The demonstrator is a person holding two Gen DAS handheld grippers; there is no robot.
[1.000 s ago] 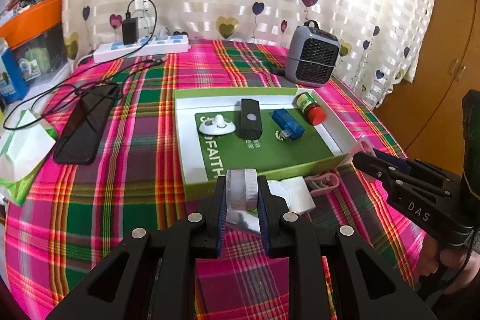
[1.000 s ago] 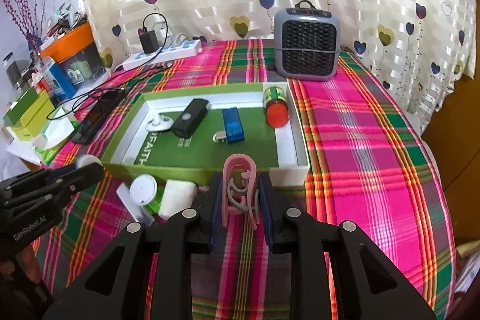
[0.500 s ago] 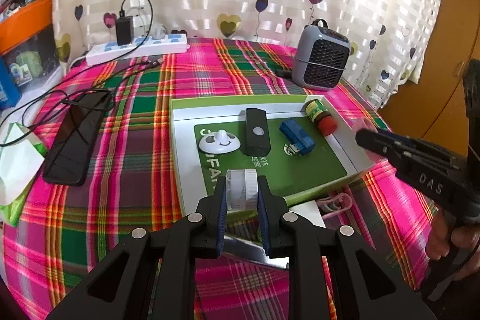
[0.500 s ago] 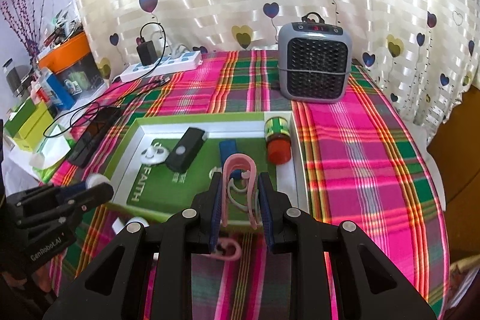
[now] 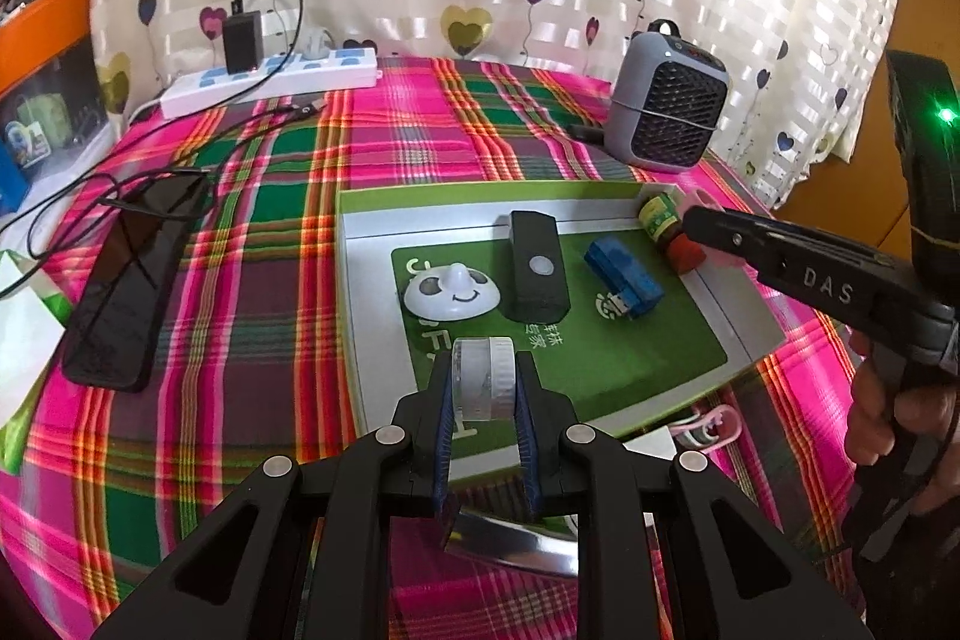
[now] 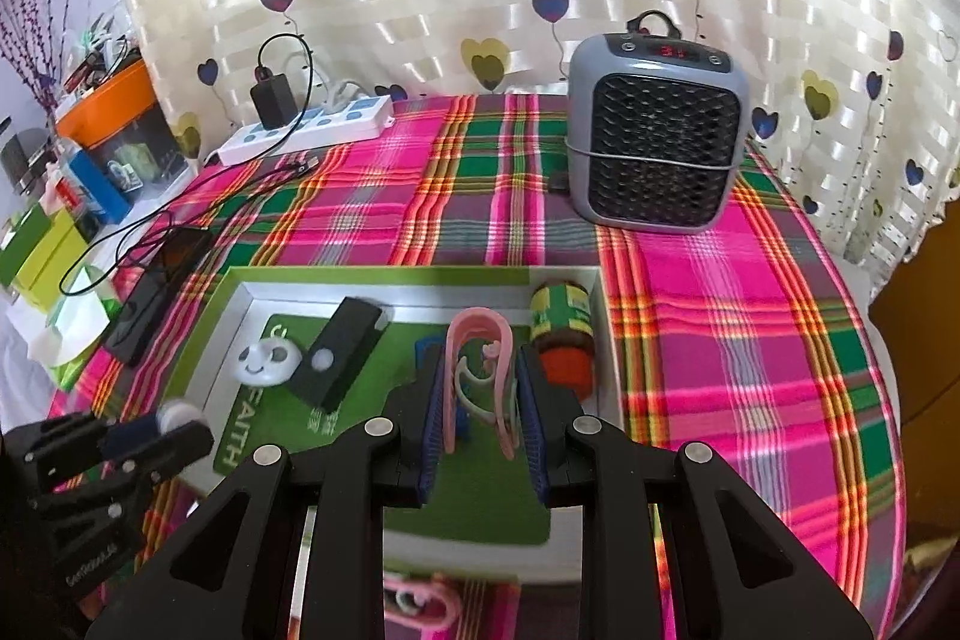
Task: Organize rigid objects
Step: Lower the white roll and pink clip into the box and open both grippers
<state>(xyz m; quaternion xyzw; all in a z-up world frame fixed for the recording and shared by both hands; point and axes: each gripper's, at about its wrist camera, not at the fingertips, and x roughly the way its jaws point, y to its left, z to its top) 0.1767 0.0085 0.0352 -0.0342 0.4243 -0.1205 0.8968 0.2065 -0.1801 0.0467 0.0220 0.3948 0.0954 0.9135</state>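
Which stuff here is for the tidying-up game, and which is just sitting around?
For tidying: shallow green-and-white box; white tape roll in the left gripper; pink plastic clip in the right gripper; white panda-face disc; small red-capped bottle.

Just around: grey heater; white power strip; black phone.

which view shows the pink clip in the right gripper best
The right wrist view: the pink clip sits centred between the right gripper pads, its loop fully visible. In the left wrist view only a pink sliver shows behind that gripper's tip.
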